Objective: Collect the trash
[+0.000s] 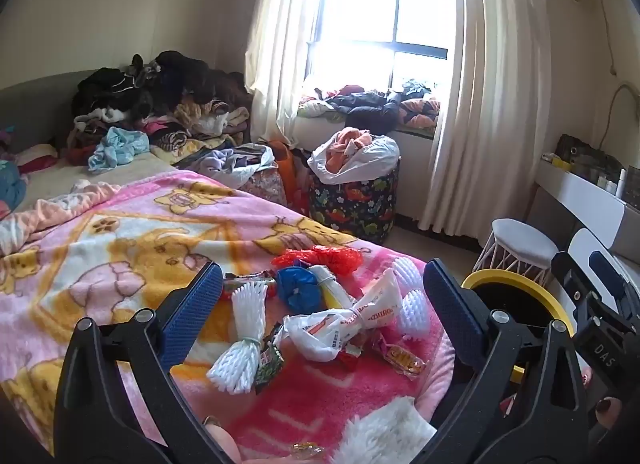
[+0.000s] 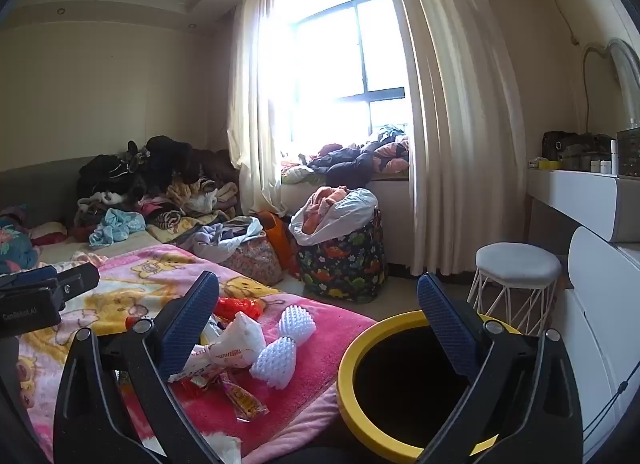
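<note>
Here both claws, left claw (image 1: 320, 296) and right claw (image 2: 320, 316), gape level over trash (image 1: 320, 328).

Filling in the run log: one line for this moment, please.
stage: before first pick | left tongs: open, empty, over trash pile on blanket | right tongs: open, empty | yellow-rimmed bin: beside bed

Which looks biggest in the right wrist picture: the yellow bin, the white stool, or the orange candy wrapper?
1. Yellow bin, though it sits nearest the camera, which makes it look bigger.
2. White stool, farther back, so its true size against the bin is unsure.
3. Orange candy wrapper, clearly the smallest.
</note>
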Demonstrator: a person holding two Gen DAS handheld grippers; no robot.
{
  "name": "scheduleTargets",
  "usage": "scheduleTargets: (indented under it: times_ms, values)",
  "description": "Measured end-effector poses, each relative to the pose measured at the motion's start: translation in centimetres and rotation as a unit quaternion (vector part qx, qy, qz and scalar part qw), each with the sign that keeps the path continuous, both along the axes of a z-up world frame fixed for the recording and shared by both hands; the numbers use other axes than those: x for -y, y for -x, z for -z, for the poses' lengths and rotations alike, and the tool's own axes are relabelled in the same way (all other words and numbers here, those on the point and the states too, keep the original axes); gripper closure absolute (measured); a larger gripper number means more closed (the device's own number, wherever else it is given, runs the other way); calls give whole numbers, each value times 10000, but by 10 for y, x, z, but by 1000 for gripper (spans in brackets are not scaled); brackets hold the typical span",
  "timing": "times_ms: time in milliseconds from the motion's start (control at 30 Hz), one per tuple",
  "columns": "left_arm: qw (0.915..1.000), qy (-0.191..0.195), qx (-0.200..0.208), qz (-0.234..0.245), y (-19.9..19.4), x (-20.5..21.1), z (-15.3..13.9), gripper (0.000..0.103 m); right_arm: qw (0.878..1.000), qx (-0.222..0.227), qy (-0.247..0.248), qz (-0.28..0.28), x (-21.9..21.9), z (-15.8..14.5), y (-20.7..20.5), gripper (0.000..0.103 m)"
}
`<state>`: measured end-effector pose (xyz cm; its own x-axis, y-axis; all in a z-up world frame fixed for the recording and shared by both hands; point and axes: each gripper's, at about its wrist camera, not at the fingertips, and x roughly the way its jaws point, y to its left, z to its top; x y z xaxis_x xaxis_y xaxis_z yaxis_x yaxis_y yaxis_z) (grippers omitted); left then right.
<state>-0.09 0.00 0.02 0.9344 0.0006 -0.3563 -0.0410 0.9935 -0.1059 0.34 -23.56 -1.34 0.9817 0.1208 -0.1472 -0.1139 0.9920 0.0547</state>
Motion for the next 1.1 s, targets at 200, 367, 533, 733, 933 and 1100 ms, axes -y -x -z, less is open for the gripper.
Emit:
scheduleTargets:
  times_ms: [200, 367, 533, 733, 933, 1100]
  values:
    - [10000, 43, -47, 2, 0, 0, 2, 11, 10000, 16, 3, -28, 0, -1, 0, 6]
    - [10000, 10, 43, 51, 2, 5, -8, 11, 10000, 22, 8, -14, 4, -4, -1, 6]
    - [9999, 1, 49, 106, 3, 10, -11, 11, 10000, 31, 2, -30, 4, -6, 1, 6]
    - [9999, 22, 75, 138, 4, 8, -9, 11, 10000, 49, 0, -7, 7, -7, 1, 6]
    - [9999, 18, 84, 139, 5, 8, -9, 11, 10000, 48, 3, -7, 6, -7, 2, 6]
    - [9999, 19, 98, 129, 5, 9, -10, 11, 10000, 54, 1, 2, 5, -6, 3, 6]
